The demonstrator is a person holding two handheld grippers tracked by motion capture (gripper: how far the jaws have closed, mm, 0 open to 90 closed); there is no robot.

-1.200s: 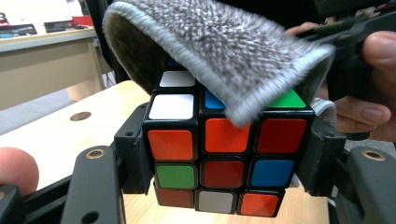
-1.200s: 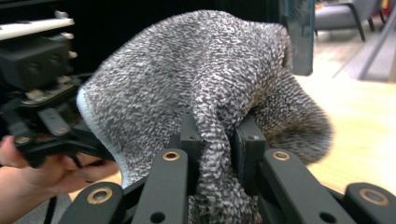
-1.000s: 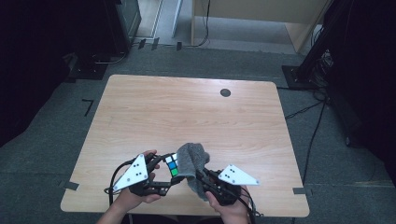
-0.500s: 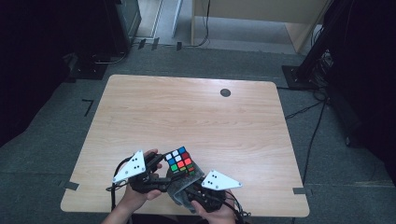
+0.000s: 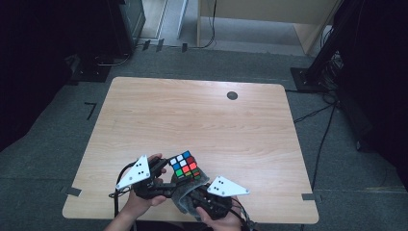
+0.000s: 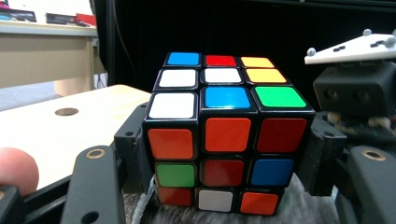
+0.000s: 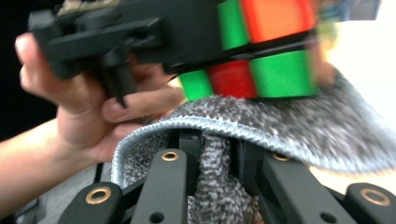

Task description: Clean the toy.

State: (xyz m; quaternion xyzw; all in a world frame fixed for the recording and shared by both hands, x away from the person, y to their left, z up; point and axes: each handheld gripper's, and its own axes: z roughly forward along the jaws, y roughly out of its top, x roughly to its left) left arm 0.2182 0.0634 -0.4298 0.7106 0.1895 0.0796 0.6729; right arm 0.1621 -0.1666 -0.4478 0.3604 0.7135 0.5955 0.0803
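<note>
High view: showing one puzzle cube (image 5: 184,166) and one grey cloth (image 5: 185,196) at the table's (image 5: 202,120) near edge. Left gripper (image 6: 224,158) clamping the scrambled cube's sides, white, blue, red, orange, yellow, green stickers facing up. Right gripper (image 7: 215,163) pinching the fuzzy cloth just beneath.

The cube (image 7: 261,46) is blurred and cut off by the top edge in the right gripper view; the grey cloth (image 7: 280,126) hides its underside.
</note>
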